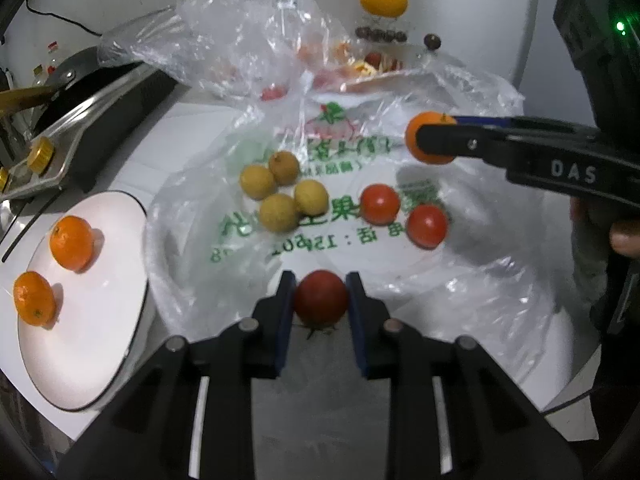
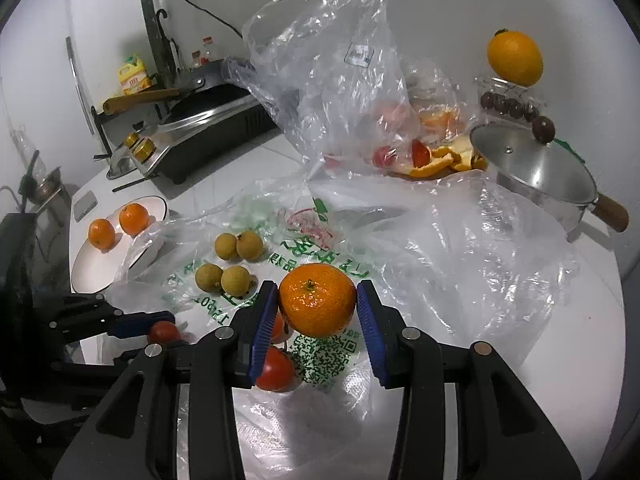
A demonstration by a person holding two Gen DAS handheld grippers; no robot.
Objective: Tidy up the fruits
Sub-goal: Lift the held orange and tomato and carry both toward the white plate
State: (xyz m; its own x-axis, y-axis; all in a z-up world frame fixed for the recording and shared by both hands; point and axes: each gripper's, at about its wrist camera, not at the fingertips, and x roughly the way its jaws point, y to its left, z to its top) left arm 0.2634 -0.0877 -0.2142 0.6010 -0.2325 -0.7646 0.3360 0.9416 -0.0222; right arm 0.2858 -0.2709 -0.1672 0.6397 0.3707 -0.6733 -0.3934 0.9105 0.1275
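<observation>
The left tool (image 1: pixel 321 294) is gripping a tomato (image 1: pixel 321 298) over a printed plastic bag (image 1: pixel 280 232) that is covering the white bench (image 2: pixel 580 320). The right tool (image 2: pixel 317 308) is clamping a mandarin (image 2: pixel 317 300) above it. 2 mandarins (image 1: pixel 71 248) are sitting on a white plate (image 1: pixel 104 300); 4 longans (image 1: pixel 280 194) and 2 tomatoes (image 1: pixel 404 214) are lying on the bag. A gas stove (image 2: pixel 208 136) is standing behind.

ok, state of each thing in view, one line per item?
left gripper: shut on tomato
right gripper: shut on tangerine, lifted
white plate: holds two tangerines
four longans: loose on printed bag
two tomatoes: loose on printed bag
clear bag: open, upright
</observation>
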